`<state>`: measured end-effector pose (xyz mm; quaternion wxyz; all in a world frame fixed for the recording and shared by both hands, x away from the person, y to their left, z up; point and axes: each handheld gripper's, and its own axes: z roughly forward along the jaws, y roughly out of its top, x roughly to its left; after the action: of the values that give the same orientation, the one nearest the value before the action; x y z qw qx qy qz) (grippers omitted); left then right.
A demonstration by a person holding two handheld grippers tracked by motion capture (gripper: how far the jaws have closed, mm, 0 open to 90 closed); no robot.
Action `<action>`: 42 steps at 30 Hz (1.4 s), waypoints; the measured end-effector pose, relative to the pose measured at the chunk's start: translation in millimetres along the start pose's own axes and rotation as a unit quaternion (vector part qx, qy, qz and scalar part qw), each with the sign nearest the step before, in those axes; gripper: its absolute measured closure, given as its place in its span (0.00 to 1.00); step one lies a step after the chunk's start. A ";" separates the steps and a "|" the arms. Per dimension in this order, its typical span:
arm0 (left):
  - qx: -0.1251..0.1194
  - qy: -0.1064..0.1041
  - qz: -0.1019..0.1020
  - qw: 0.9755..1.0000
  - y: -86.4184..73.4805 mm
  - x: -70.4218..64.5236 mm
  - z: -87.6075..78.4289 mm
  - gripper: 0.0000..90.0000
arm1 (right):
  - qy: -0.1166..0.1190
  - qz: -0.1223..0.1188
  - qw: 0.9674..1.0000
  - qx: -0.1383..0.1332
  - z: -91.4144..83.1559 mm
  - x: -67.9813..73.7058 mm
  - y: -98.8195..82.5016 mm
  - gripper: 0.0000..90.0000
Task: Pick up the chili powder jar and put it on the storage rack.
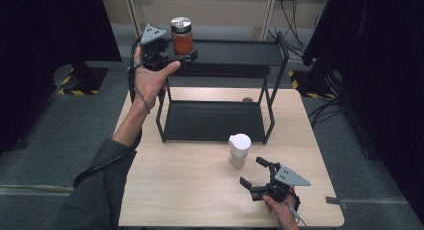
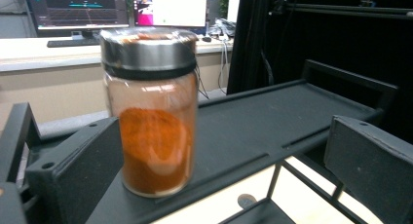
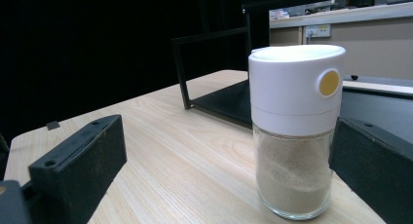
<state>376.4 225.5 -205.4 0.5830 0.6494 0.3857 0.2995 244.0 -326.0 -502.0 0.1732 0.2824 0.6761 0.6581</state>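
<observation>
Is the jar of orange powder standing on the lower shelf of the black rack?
No, the jar of orange powder stands upright on the top shelf of the black rack, near its left end.

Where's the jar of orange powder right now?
The jar of orange powder stands upright at the left end of the black rack's top shelf in the high view, between the open jaws of the left gripper.
</observation>
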 end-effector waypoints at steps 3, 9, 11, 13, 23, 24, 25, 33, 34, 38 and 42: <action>-0.004 -0.009 -0.002 1.000 -6.2 -1.0 -6.0 0.00 | 0.001 -0.001 1.000 0.001 0.2 0.0 0.2 0.01; -0.012 -0.029 -0.009 0.999 -20.2 -8.1 -17.0 0.00 | 0.001 -0.002 1.000 0.001 0.2 0.1 0.1 0.01; -0.013 -0.037 -0.007 0.999 -24.7 -9.4 -20.0 0.00 | 0.001 -0.002 1.000 0.001 0.3 0.3 0.1 0.01; -0.013 -0.042 -0.001 0.999 -28.9 -11.1 -23.6 0.00 | 0.001 -0.002 1.000 0.001 0.4 0.4 0.1 0.01; -0.021 -0.070 0.000 0.997 -52.7 -19.3 -41.8 0.00 | 0.002 -0.004 1.000 0.001 0.6 0.5 0.0 0.01; -0.022 -0.073 0.001 0.997 -54.8 -19.7 -43.4 0.00 | 0.002 -0.004 1.000 0.001 0.6 0.5 0.0 0.01; -0.023 -0.077 0.001 0.997 -56.9 -19.8 -45.0 0.00 | 0.002 -0.004 1.000 0.001 0.7 0.4 -0.1 0.01; -0.034 -0.094 0.008 0.995 -76.6 -25.5 -57.8 0.00 | 0.003 -0.004 1.000 0.001 1.0 0.8 -0.2 0.01; -0.035 -0.094 0.011 0.995 -79.0 -27.0 -59.0 0.01 | 0.003 -0.003 1.000 0.001 1.0 0.7 -0.2 0.01; -0.039 -0.100 0.015 0.994 -89.1 -30.7 -64.6 0.01 | 0.003 -0.003 1.000 0.001 1.0 0.9 -0.2 0.01; -0.038 -0.109 0.011 0.993 -100.0 -31.8 -69.4 0.01 | 0.004 -0.004 1.000 0.002 1.2 1.0 -0.2 0.01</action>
<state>286.5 237.3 -292.5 0.6424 0.6598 0.3011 0.2478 243.9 -324.4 -502.2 0.1729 0.2778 0.6788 0.6573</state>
